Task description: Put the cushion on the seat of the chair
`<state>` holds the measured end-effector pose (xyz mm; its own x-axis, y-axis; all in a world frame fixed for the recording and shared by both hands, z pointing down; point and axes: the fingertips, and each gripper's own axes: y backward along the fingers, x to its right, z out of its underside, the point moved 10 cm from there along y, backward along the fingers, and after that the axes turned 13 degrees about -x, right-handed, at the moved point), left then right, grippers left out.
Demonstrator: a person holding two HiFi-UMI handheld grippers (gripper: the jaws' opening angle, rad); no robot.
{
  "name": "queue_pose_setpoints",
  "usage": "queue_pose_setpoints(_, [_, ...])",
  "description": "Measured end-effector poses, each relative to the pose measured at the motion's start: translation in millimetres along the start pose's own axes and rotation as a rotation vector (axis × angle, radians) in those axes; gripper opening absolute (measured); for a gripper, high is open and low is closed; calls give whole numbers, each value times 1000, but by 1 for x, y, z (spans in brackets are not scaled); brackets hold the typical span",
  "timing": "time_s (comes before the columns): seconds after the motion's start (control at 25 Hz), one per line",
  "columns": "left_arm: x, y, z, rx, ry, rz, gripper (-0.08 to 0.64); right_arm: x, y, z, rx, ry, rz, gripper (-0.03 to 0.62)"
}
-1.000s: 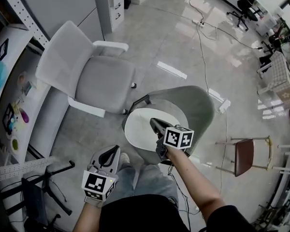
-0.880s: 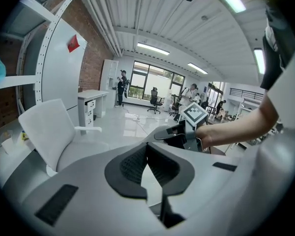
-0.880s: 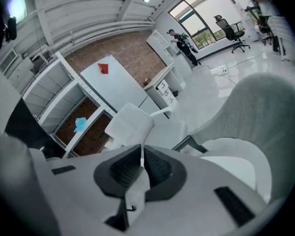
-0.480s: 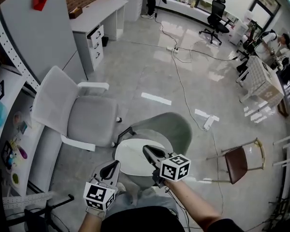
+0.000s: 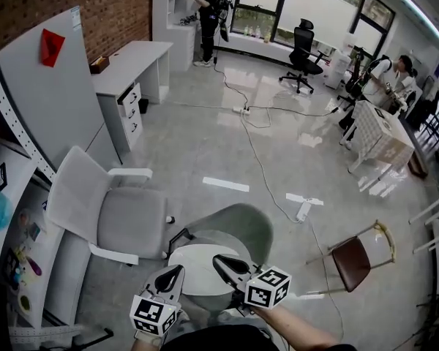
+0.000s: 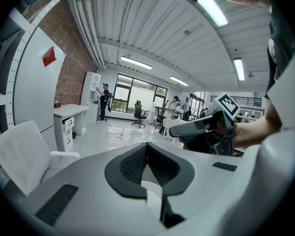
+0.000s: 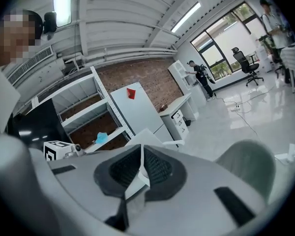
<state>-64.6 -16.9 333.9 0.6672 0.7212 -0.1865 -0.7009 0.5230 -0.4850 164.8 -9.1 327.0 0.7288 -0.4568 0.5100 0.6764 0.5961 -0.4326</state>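
A round white cushion (image 5: 194, 263) lies on the seat of the grey-green shell chair (image 5: 241, 227), just in front of me. Both grippers are held up off it, near the bottom of the head view. My left gripper (image 5: 174, 273) is shut, with nothing between its pads. My right gripper (image 5: 221, 262) is also shut and empty, hovering over the cushion's near right edge. In the left gripper view the right gripper (image 6: 179, 130) shows to the right. The chair's back (image 7: 248, 165) shows at the right of the right gripper view.
A white office chair (image 5: 106, 219) stands left of the shell chair. A desk with drawers (image 5: 128, 75) is behind it, shelving (image 5: 7, 210) along the left. A cable and power strip (image 5: 301, 210) lie on the floor; a small brown chair (image 5: 351, 254) stands to the right. People stand at the far windows.
Both grippers rose off the cushion toward me; the right one left the spot above the cushion's middle. The head view tilted up, showing more of the room.
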Motion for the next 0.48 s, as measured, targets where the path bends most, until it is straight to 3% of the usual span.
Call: queue_pose_setpoints(0.48, [34,-21,-42,67,-83,71,11,0,43,-16,75,70,26,16])
